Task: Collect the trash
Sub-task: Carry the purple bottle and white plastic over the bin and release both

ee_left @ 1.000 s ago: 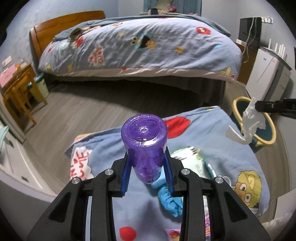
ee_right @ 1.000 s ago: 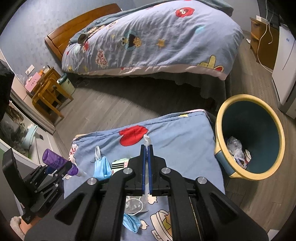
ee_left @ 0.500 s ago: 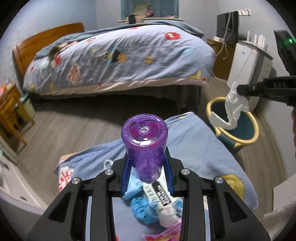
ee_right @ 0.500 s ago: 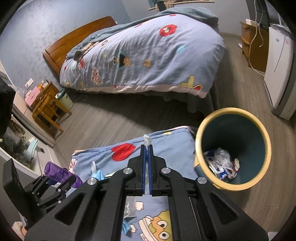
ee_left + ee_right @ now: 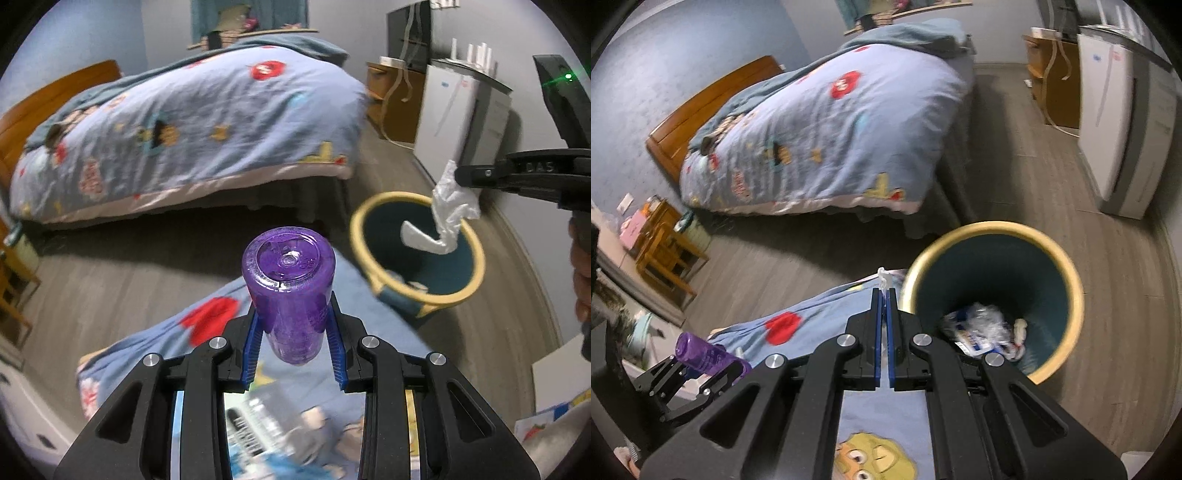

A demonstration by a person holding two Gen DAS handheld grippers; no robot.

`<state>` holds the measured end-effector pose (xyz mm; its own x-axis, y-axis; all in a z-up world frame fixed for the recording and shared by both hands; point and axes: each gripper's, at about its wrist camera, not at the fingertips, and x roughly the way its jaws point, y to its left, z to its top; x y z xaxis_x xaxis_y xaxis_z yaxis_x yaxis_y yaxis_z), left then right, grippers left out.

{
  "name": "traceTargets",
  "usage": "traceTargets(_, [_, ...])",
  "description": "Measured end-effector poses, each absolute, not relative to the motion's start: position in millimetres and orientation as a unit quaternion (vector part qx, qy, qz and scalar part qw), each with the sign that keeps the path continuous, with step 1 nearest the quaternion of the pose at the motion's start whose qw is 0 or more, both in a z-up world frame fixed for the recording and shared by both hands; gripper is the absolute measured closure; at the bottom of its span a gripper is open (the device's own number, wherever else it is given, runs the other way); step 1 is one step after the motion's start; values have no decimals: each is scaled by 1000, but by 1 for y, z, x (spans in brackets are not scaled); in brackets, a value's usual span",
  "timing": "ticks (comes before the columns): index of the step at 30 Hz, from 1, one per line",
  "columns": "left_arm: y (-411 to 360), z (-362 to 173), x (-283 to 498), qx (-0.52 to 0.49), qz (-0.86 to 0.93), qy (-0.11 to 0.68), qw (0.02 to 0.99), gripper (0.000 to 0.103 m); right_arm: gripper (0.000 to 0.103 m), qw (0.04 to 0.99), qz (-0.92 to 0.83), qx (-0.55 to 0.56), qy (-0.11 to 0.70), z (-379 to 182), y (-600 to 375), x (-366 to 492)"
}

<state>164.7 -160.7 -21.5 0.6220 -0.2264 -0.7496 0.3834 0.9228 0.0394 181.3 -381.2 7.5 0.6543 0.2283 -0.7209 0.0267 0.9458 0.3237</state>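
L gripper (image 5: 293, 347) pinches purple bottle (image 5: 290, 288), long axis fwd, base outward; R gripper (image 5: 884, 334) clamps white plastic (crumpled) (image 5: 448, 206) over trash bin (image 5: 360, 236).

The purple bottle (image 5: 289, 291) was translucent, glossy plastic. The white bag (image 5: 448, 206) looked like thin, crinkled plastic film. The left tool (image 5: 293, 343) was matt black plastic with shiny metal screws. The patterned blanket (image 5: 373, 332) was soft matt cloth, and the floor (image 5: 110, 266) was grey wood-look plank.
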Motion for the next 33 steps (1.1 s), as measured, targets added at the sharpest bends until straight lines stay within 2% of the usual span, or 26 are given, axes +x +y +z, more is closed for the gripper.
traceTargets(7, [-213,-33,192,83,-222,421,876,70,101,884,17,192,426,-17,-430,191])
traceTargets(18, [-296,-61,229,116,-279,420,855,70,101,862,-22,244,444,-54,-471,195])
traceTargets(30, [-330,-103,245,124,-283,434,846,69,101,849,-36,273,450,-72,-484,197])
traceTargets(33, [-327,-102,246,119,-280,428,851,52,101,848,-33,275,451,-73,-483,199])
